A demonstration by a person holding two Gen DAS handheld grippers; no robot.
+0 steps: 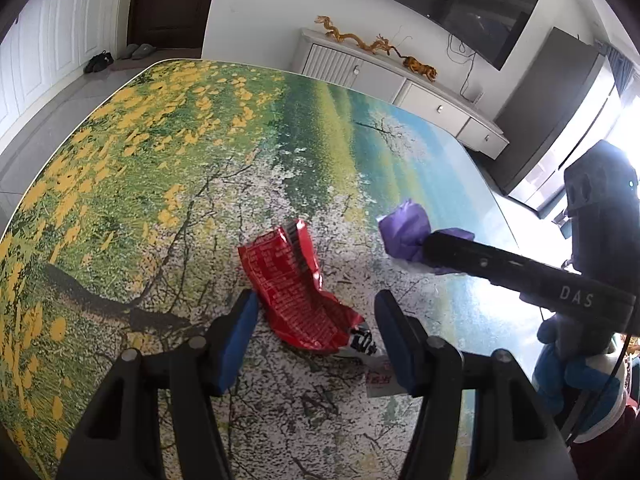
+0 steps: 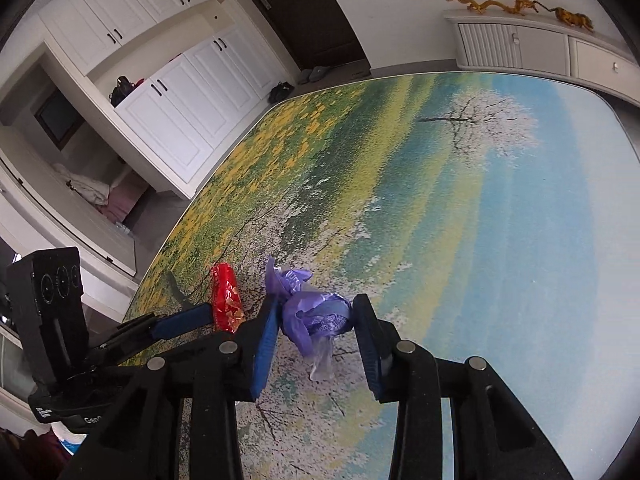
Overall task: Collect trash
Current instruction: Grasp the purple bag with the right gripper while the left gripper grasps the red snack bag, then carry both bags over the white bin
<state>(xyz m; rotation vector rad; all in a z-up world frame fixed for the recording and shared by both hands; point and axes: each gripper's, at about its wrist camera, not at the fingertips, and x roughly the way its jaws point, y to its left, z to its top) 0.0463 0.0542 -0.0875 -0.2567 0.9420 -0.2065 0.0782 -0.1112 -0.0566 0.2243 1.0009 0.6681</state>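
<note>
A crumpled red snack wrapper (image 1: 298,292) lies on the landscape-print table (image 1: 140,184), between the blue pads of my left gripper (image 1: 314,340), which is open around it. A crumpled purple wrapper (image 2: 316,312) lies between the pads of my right gripper (image 2: 316,344); the jaws stand open, close on both sides of it. In the left wrist view the purple wrapper (image 1: 404,236) sits at the tip of the right gripper's finger (image 1: 500,260). In the right wrist view the red wrapper (image 2: 226,298) lies left, by the left gripper's blue finger (image 2: 180,322).
A small white-and-red paper scrap (image 1: 380,380) lies by my left gripper's right finger. The table's edge (image 1: 492,184) runs close on the right. Beyond it stand a grey sideboard (image 1: 400,80) with figurines, a TV (image 1: 440,4), and white cabinets (image 2: 180,92).
</note>
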